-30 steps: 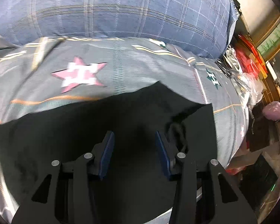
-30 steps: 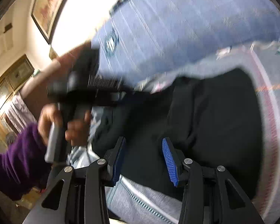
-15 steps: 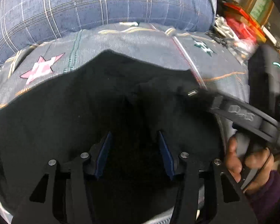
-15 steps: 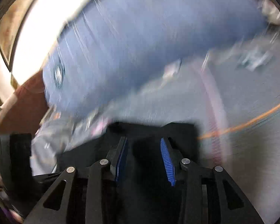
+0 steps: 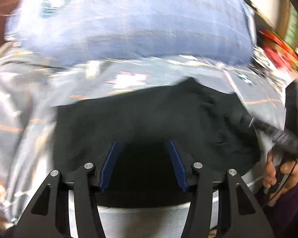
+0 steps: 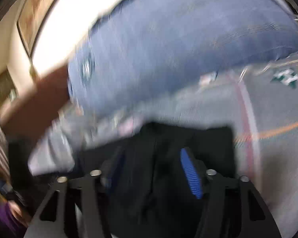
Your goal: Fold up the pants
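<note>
Already folded into a compact dark block, the black pants (image 5: 149,123) lay on a grey patterned bedspread (image 5: 25,103) below a blue plaid pillow (image 5: 129,23), both views smeared by motion. The left gripper (image 5: 142,165) hovered low over the near half of the garment with its jaws spread wide and nothing between the blue pads (image 5: 109,166). Off to the side, the right gripper (image 6: 152,172) was poised over the same cloth, jaws likewise parted and empty; in the left wrist view its dark body (image 5: 276,134) reached in over the garment's right edge, gripped by the person's right hand (image 5: 276,170).

Judging by the squared outline, the fold looked largely done, and the step in hand seemed to be either a final halving or a tidy-up of the edges. To do it well, each gripper would need to pinch all layers at a corner, not just the top one, so the stack lifted as 1 piece. Both hands should then travel together, keeping the edge taut and level. Soft bedding underneath could let the pads snag the bedspread, so a shallow bite seemed wise.
</note>
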A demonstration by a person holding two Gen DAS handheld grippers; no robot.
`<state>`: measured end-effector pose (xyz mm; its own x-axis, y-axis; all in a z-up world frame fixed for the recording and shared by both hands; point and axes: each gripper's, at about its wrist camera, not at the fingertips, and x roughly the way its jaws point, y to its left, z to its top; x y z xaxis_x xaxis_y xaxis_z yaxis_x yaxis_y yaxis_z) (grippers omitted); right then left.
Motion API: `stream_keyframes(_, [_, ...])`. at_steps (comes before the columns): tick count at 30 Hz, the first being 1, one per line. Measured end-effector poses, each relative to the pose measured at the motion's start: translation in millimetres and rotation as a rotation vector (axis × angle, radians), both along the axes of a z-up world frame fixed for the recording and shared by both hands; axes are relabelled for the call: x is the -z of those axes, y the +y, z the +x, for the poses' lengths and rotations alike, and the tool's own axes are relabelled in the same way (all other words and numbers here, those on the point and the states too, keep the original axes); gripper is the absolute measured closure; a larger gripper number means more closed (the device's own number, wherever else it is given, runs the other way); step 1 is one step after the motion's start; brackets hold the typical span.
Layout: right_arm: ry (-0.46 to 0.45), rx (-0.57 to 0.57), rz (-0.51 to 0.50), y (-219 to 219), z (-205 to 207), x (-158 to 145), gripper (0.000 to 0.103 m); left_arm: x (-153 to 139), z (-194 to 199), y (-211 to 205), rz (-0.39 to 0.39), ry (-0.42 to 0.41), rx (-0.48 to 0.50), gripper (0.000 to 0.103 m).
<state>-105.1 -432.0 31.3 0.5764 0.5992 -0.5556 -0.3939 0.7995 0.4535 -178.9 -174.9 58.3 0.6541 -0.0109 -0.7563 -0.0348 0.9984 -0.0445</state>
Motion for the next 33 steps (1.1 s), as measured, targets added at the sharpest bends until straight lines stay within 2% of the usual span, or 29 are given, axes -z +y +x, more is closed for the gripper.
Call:
stream_keyframes(1, [0.064, -0.013, -0.112, 16.9, 1.6, 15.3, 0.039, -1.0, -10.0, 13.9, 0.015, -0.022, -0.047, 0.051])
stream_keyframes(2, [0.026, -0.006, -0.163, 24.9, -2.3, 17.3, 0.040, -1.5, -20.2, 29.7, 0.016, -0.046, -0.097, 0.050])
stream_keyframes(3, [-0.060, -0.003, -0.243, 36.9, -12.6, 13.3, 0.037, -0.6, -26.5, 42.2, 0.006, -0.063, -0.138, 0.050])
stream_keyframes(4, [-0.069, -0.011, -0.301, 45.5, -14.9, 13.9, 0.036, 0.4, -32.7, 54.0, -0.006, -0.074, -0.174, 0.049])
stream_keyframes(6, [-0.109, -0.001, -0.330, 50.3, -21.3, 16.9, 0.034, 4.6, -43.4, 77.3, -0.063, -0.096, -0.251, 0.047])
stream_keyframes(7, [-0.111, 0.009, -0.323, 49.6, -22.4, 17.7, 0.034, 7.0, -46.7, 86.3, -0.095, -0.102, -0.279, 0.042])
stream_keyframes(8, [-0.100, 0.014, -0.316, 48.4, -22.2, 17.0, 0.034, 11.7, -49.0, 97.3, -0.135, -0.103, -0.309, 0.036])
stream_keyframes(9, [-0.065, 0.024, -0.301, 47.3, -20.5, 14.0, 0.034, 16.0, -51.0, 102.8, -0.163, -0.108, -0.324, 0.035])
stream_keyframes(11, [0.006, 0.044, -0.257, 41.9, -18.2, 7.9, 0.032, 24.5, -52.5, 109.7, -0.218, -0.132, -0.333, 0.035])
stream_keyframes(13, [0.044, 0.042, -0.251, 44.9, -14.3, -5.6, 0.032, 31.1, -53.0, 108.6, -0.228, -0.177, -0.315, 0.035])
stream_keyframes(15, [0.009, -0.029, -0.289, 71.3, -11.6, -29.8, 0.032, 38.3, -51.0, 107.3, -0.233, -0.186, -0.307, 0.035])
stream_keyframes(17, [-0.027, -0.117, -0.318, 110.1, -6.5, -52.9, 0.032, 41.7, -50.1, 112.4, -0.305, -0.191, -0.293, 0.035])
stream_keyframes(21, [-0.001, -0.278, -0.332, 196.2, 12.0, -71.4, 0.032, 49.1, -44.1, 119.4, -0.370, -0.161, -0.305, 0.035])
stream_keyframes(23, [0.064, -0.360, -0.323, 245.7, 25.3, -69.5, 0.033, 54.4, -41.3, 125.0, -0.399, -0.138, -0.320, 0.034])
stream_keyframes(25, [0.100, -0.398, -0.336, 278.5, 33.5, -66.4, 0.034, 62.2, -37.0, 126.8, -0.402, -0.084, -0.321, 0.034])
stream_keyframes(26, [0.106, -0.417, -0.346, 295.8, 36.8, -64.3, 0.034, 68.6, -33.1, 128.7, -0.429, -0.055, -0.320, 0.034])
stream_keyframes(28, [0.141, -0.433, -0.418, 329.8, 45.1, -52.2, 0.034, 67.5, -31.5, 126.2, -0.406, -0.085, -0.327, 0.033])
stream_keyframes(31, [0.205, -0.440, -0.522, 359.9, 52.3, -28.1, 0.034, 66.8, -25.4, 117.7, -0.336, -0.061, -0.294, 0.032])
stream_keyframes(33, [0.199, -0.442, -0.600, 369.7, 51.9, -15.9, 0.034, 66.8, -26.4, 118.8, -0.360, -0.073, -0.296, 0.032])
